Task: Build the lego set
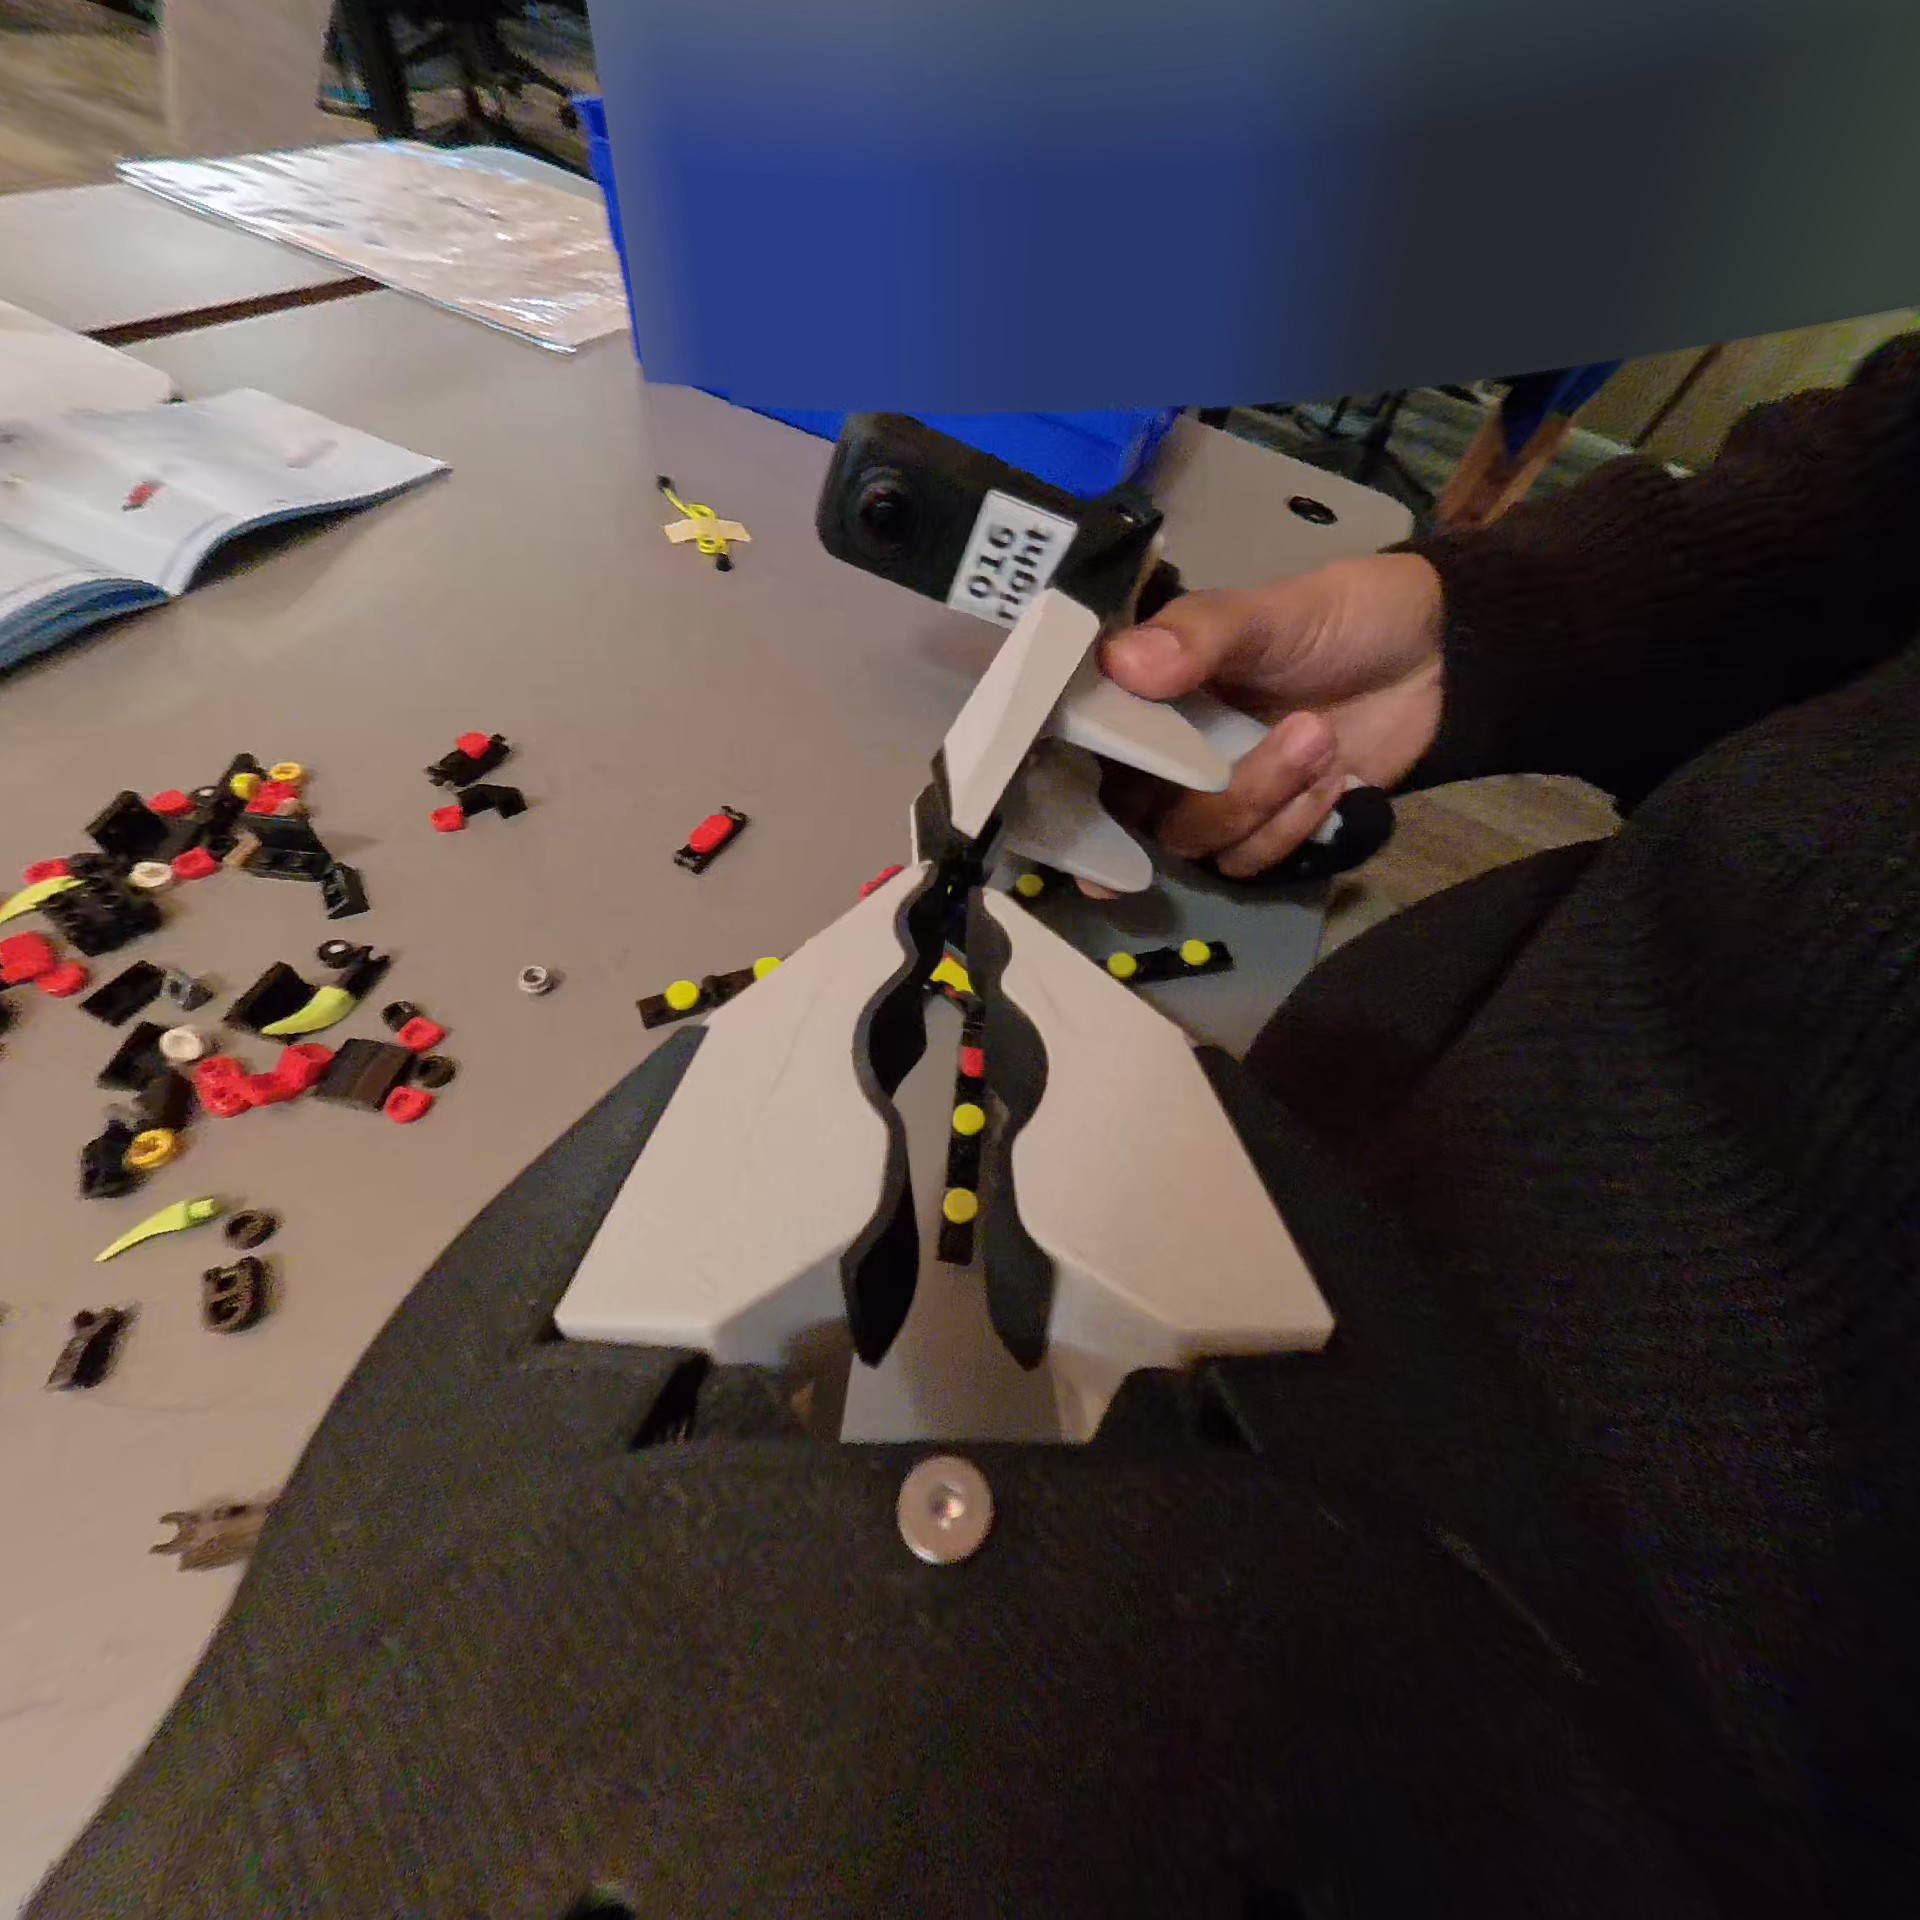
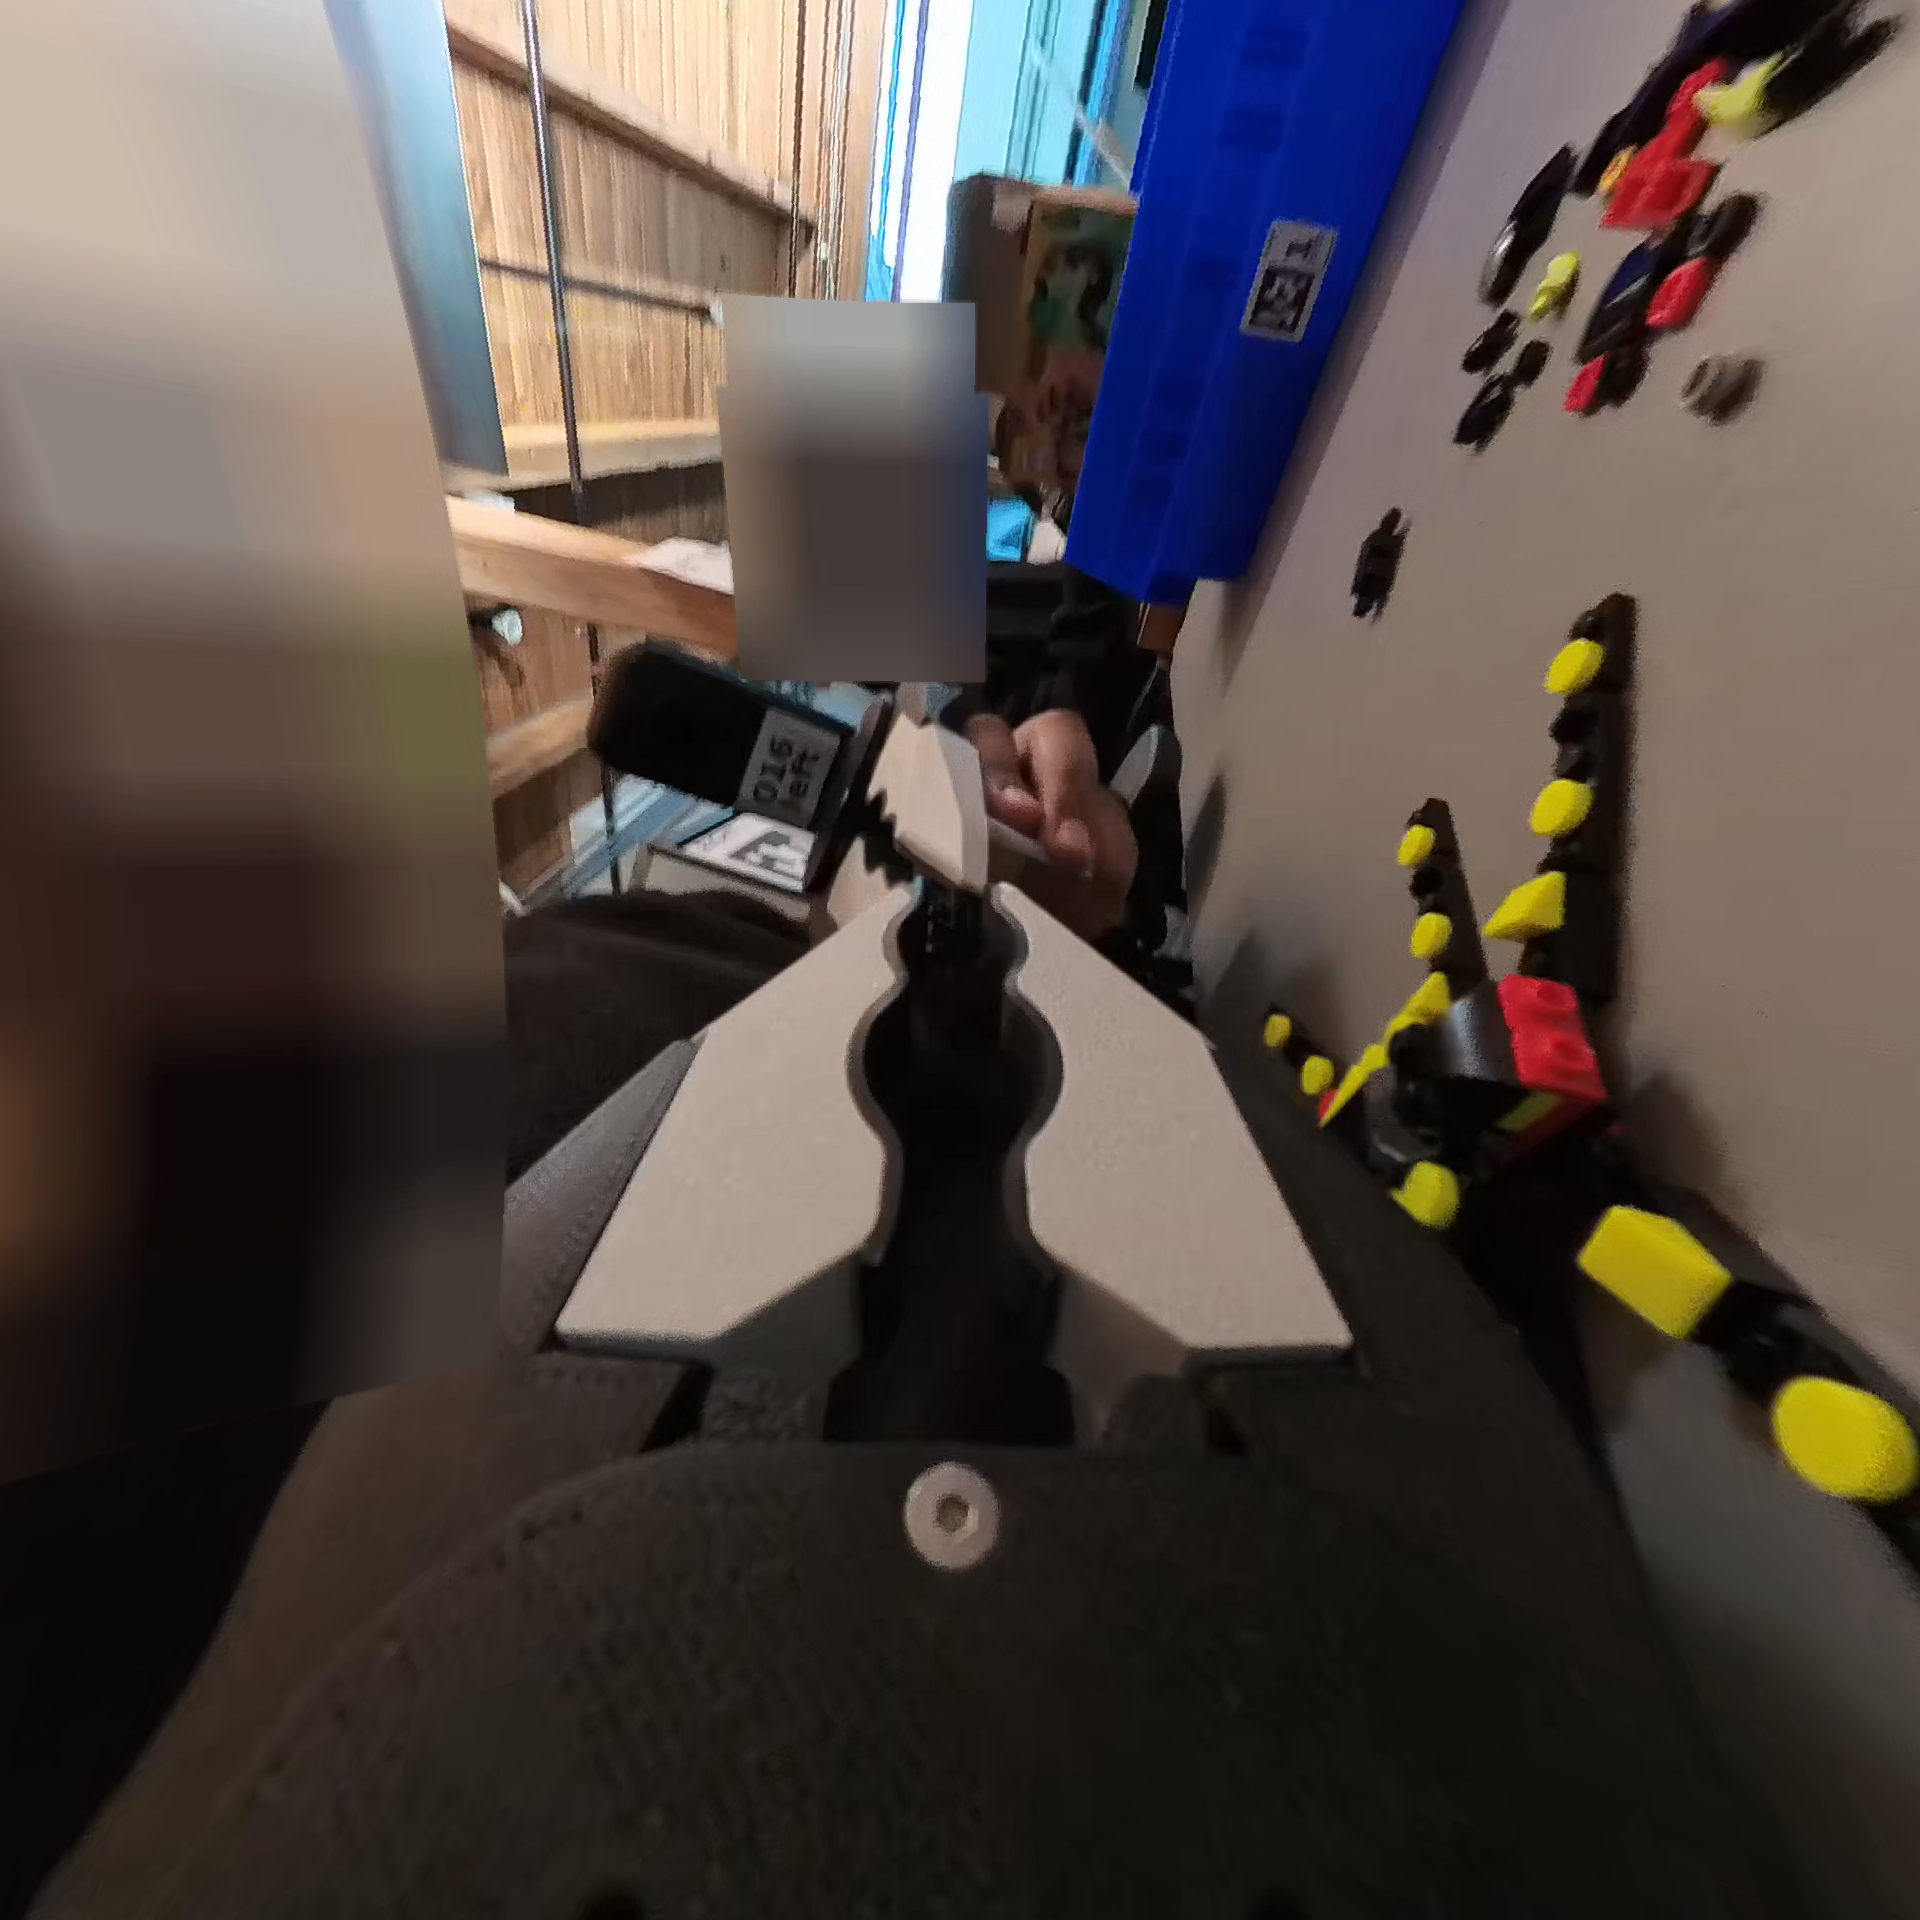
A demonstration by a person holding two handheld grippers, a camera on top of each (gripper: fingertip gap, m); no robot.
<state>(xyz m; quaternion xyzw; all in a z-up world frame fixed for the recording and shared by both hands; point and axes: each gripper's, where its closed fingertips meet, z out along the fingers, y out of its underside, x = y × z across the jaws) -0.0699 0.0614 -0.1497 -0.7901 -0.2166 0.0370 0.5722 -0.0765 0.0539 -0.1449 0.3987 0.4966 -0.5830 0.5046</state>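
My left gripper (image 1: 951, 899) is shut on the end of a thin black Lego strip (image 1: 962, 1143) with yellow and red studs. The strip runs back between its grey fingers. My right gripper (image 1: 964, 831) meets it tip to tip from above, held by a hand (image 1: 1278, 686). In the right wrist view my right gripper (image 2: 951, 920) is shut on a black studded piece (image 2: 943, 914), with the left gripper (image 2: 935, 800) just beyond. Both are held off the grey table (image 1: 520, 675).
Loose black, red and yellow pieces (image 1: 208, 987) lie scattered at the left. Two studded black strips (image 1: 1153, 961) (image 1: 696, 997) lie near the grippers. A part-built model (image 2: 1507, 1060) sits at the table edge. An open booklet (image 1: 156, 499) and a blue bin (image 2: 1195, 312) stand farther back. My left and right fingertips are right by each other.
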